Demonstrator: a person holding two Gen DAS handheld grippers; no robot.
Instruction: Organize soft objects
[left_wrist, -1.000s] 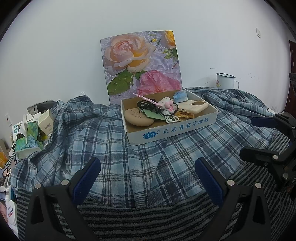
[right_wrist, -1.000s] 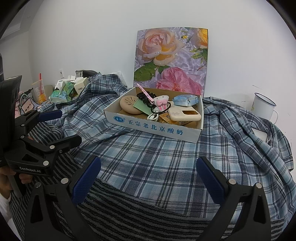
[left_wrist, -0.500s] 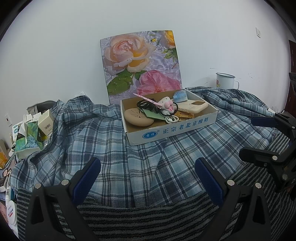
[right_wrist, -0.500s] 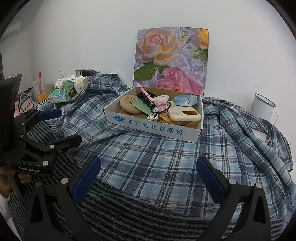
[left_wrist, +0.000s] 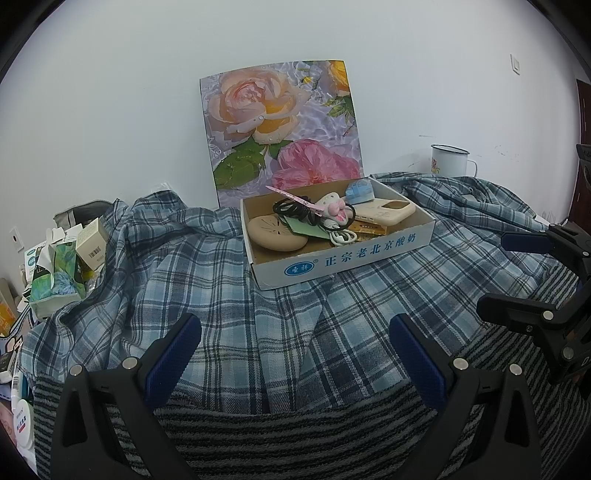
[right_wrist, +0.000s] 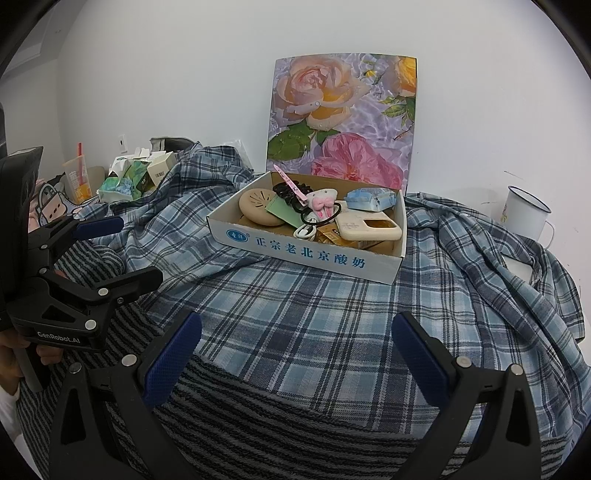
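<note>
Hovering with its blue pads spread wide and nothing between them, the left tool (left_wrist: 293, 350) hangs low over the near edge of a blue plaid shirt (left_wrist: 229, 295), which lies rumpled across a worktop, on top of a grey striped cloth (left_wrist: 295, 435) and under a cardboard box (left_wrist: 340, 258) of small items. To its right, the right tool (right_wrist: 295, 354) is likewise spread apart and empty over the same hem. A clean start probably means pinching the plaid hem at two separated points, level, catching only the shirt and not the striped layer beneath, then drawing gently so the box does not tip. The shirt's long axis seems to run left to right across the worktop, one bunched end towards a white enamel mug (right_wrist: 526, 212); its collar cannot be made out.
</note>
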